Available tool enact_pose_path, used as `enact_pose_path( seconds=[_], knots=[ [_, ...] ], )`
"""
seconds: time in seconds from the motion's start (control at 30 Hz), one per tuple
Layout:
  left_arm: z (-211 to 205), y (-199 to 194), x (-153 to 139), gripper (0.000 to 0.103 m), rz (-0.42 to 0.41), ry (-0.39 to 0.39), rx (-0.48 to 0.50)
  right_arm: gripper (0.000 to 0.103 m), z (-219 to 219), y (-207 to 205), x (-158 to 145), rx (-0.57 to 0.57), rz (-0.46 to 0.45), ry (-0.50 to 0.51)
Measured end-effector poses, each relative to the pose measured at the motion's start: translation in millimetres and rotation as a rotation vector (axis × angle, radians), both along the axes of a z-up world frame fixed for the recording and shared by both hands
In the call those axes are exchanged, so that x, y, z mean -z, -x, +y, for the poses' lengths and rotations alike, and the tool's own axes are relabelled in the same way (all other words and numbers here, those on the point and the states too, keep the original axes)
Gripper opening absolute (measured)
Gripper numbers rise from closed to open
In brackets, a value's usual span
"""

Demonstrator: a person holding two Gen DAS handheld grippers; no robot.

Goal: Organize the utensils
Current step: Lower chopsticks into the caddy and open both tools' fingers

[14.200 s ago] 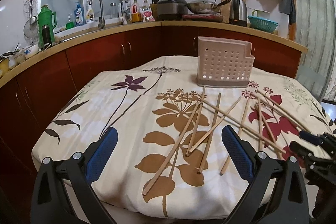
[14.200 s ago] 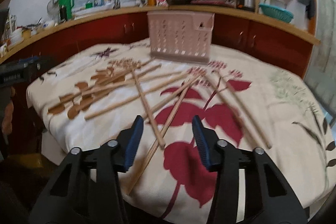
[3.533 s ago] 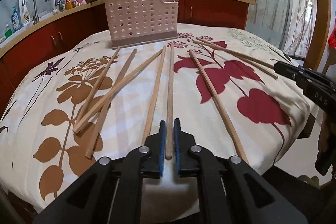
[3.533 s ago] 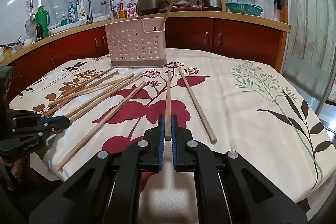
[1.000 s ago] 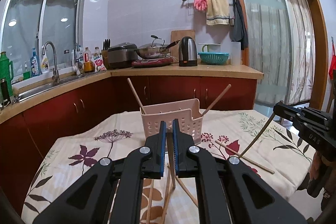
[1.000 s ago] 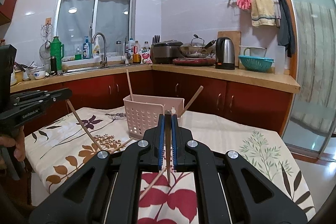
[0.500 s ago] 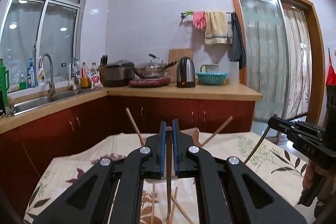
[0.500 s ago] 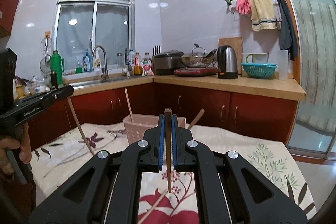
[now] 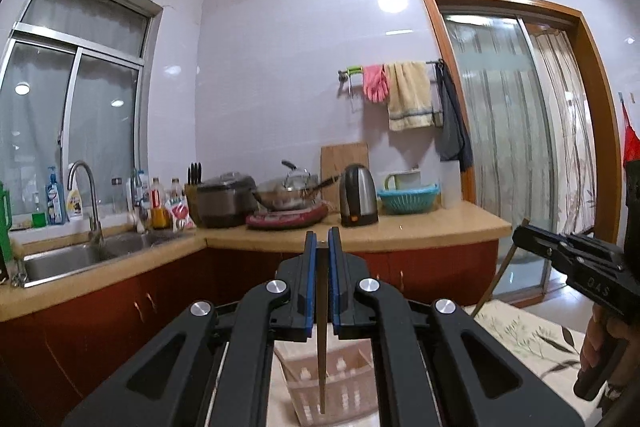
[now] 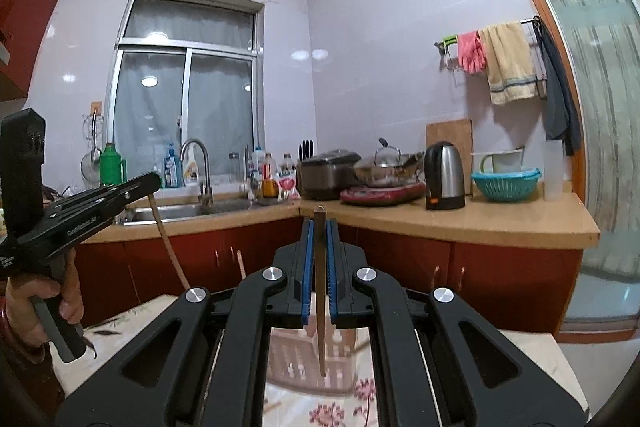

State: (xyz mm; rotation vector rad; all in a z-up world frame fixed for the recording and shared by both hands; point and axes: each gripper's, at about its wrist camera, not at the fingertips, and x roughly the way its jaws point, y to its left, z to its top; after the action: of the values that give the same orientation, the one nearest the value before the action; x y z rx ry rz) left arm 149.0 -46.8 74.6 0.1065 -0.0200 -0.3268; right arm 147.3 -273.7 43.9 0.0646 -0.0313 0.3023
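My left gripper [image 9: 321,247] is shut on a wooden chopstick [image 9: 322,355] that hangs point down over the pink perforated utensil holder [image 9: 336,383]. My right gripper [image 10: 319,227] is shut on another chopstick [image 10: 320,315], also upright, its tip over the same holder [image 10: 304,359]. Each gripper shows in the other's view: the right one [image 9: 520,233] with its chopstick, the left one [image 10: 154,183] with its chopstick [image 10: 170,247]. A chopstick [image 10: 240,263] stands in the holder.
The floral tablecloth [image 9: 520,331] shows at the bottom. Behind are red cabinets [image 10: 500,275], a wooden counter [image 9: 420,229] with a kettle [image 9: 359,195], a wok, a rice cooker, a teal basket, and a sink [image 9: 60,259] at the left.
Both grippers have risen and tilted up with their chopsticks, so the holder has dropped low in each view. Both stay shut.
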Motion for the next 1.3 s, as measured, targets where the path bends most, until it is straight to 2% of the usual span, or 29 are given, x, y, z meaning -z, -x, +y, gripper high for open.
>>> enact_pose_path(
  seconds=[0.13, 0.3, 0.43, 0.7, 0.8, 0.83, 0.93, 1.0, 1.1, 1.3],
  knots=[
    [2, -19, -11, 0.006, -0.036, 0.013, -0.013, 0.007, 0, -21, -7, -0.008, -0.017, -0.007],
    [1, -41, -8, 0.006, -0.040, 0.020, -0.029, 0.007, 3, -47, -3, -0.010, -0.016, -0.010],
    [-1, -60, 15, 0.006, -0.002, 0.017, -0.038, 0.007, 7, -66, 10, -0.007, 0.009, -0.004],
    [-7, -83, 69, 0.007, 0.124, -0.005, -0.041, 0.007, 14, -99, 57, -0.014, 0.133, -0.002],
    [-4, -88, 80, 0.008, 0.164, -0.003, -0.039, 0.007, 19, -101, 70, -0.012, 0.169, 0.018],
    [-3, -89, 84, 0.009, 0.180, -0.005, -0.038, 0.007, 20, -101, 73, -0.008, 0.178, 0.021],
    [0, -87, 91, 0.031, 0.207, -0.012, -0.051, 0.013, 20, -95, 76, 0.005, 0.190, 0.012],
    [5, -80, 94, 0.044, 0.219, -0.006, -0.057, 0.030, 18, -88, 76, 0.016, 0.187, -0.002],
    [9, -73, 98, 0.052, 0.219, -0.004, -0.067, 0.033, 17, -77, 74, 0.034, 0.183, 0.005],
    [18, -45, 114, 0.057, 0.258, -0.037, -0.099, 0.038, 15, -41, 77, 0.064, 0.199, 0.022]
  ],
)
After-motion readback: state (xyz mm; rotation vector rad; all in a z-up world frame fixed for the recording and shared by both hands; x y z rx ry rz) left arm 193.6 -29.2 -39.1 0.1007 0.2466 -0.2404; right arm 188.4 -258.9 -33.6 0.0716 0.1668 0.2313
